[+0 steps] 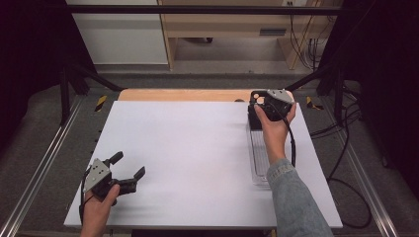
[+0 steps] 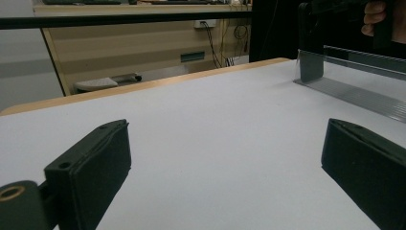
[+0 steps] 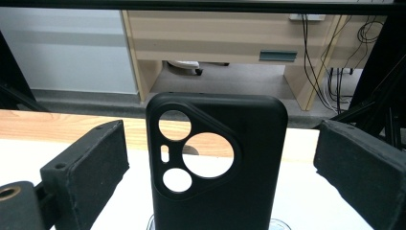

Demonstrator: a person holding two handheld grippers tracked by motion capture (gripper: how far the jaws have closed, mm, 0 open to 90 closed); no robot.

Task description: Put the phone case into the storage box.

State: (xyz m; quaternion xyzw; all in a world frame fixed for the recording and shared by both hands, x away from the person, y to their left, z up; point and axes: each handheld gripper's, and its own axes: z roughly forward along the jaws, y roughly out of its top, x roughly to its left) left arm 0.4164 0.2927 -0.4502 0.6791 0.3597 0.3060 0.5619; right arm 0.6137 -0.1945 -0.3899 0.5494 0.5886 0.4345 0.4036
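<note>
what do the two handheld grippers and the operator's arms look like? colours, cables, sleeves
Both are black two-jaw units with thick, blocky jaws. The left gripper carries a grey three-cornered plate on top, and a screw hole shows on one jaw in its own view. The right gripper has the same grey plate and a black cable trailing along the forearm. The right arm wears a blue denim sleeve; the left forearm is bare.

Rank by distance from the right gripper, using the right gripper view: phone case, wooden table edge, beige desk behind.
1. Black phone case: upright between the open jaws of the right gripper, untouched.
2. Wooden table edge: just past the white surface.
3. Beige desk: across the floor, farthest.
</note>
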